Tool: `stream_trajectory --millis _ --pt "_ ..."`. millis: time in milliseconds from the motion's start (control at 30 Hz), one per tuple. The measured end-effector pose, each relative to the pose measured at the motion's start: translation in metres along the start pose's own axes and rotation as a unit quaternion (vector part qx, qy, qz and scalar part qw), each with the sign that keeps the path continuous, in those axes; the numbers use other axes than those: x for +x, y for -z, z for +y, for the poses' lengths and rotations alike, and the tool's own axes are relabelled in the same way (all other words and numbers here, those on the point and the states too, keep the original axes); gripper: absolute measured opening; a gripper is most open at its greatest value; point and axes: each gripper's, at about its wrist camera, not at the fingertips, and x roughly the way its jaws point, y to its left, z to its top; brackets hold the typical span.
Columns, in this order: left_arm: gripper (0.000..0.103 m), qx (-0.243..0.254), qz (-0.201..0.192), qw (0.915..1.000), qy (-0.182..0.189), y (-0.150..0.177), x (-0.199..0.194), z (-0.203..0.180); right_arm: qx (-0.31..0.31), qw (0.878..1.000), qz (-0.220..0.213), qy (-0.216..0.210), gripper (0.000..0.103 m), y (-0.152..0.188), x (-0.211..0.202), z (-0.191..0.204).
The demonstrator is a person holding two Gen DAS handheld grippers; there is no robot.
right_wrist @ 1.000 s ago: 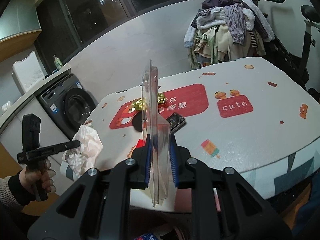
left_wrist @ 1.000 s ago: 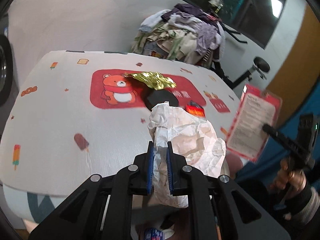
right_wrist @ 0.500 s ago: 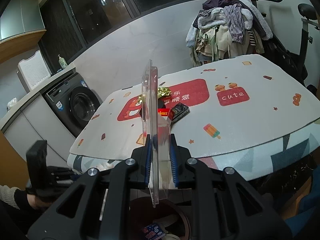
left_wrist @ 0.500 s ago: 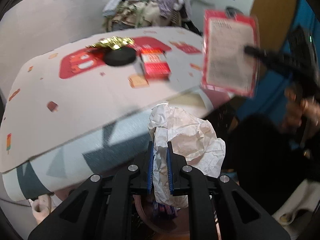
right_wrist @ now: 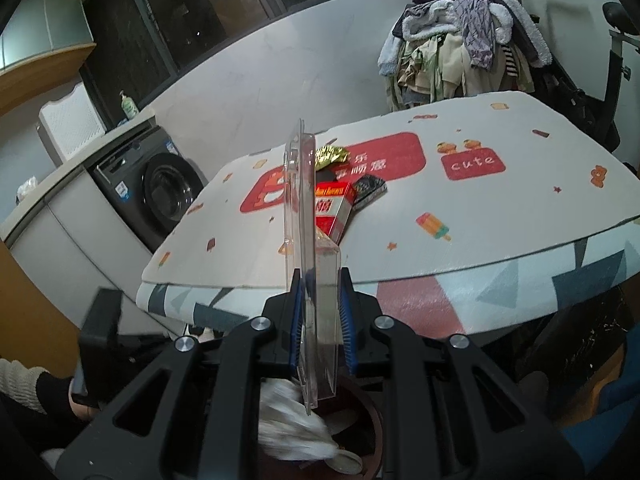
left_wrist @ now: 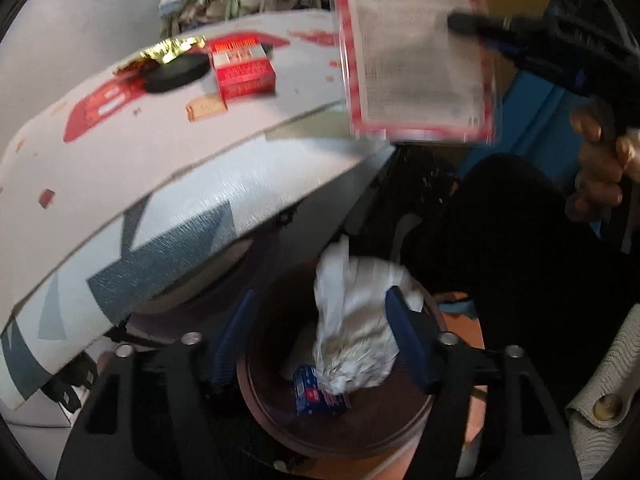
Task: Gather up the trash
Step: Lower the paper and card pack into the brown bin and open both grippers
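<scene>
Over brown bin (left_wrist: 320,436), crumpled white paper (left_wrist: 356,328)

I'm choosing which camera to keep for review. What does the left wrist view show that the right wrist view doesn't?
Only the left wrist view shows the left gripper, jaws just opened, no longer pinching the crumpled paper, and the printed back of the blister pack. Only the right wrist view shows the washing machine and the right gripper clamping the pack edge-on. Both show the brown bin, red box and gold wrapper.
</scene>
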Motion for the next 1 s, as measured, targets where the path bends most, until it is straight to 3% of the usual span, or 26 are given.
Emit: stream_trajectory --millis 167,267,567,833,1000 --pt "0.088 -0.047 -0.053 0.9975 -0.008 0.004 -0.025 0.012 -0.012 1.000 0.026 -0.007 0.020 0.014 0.010 0.009" --pt "0.093 -0.064 -0.081 0.9943 -0.026 0.006 -0.040 0.015 -0.020 0.999 0.042 -0.011 0.020 0.022 0.016 0.016" --pt "0.097 -0.109 -0.151 0.9799 -0.072 0.022 -0.080 0.026 -0.086 0.991 0.103 0.004 0.020 0.048 0.040 0.046" --pt "0.097 -0.175 -0.178 0.9645 -0.085 0.039 -0.099 0.046 -0.155 0.977 0.148 0.010 0.020 0.072 0.055 0.071" --pt "0.097 -0.180 -0.175 0.9640 -0.086 0.041 -0.099 0.047 -0.169 0.970 0.178 0.012 0.020 0.079 0.067 0.074"
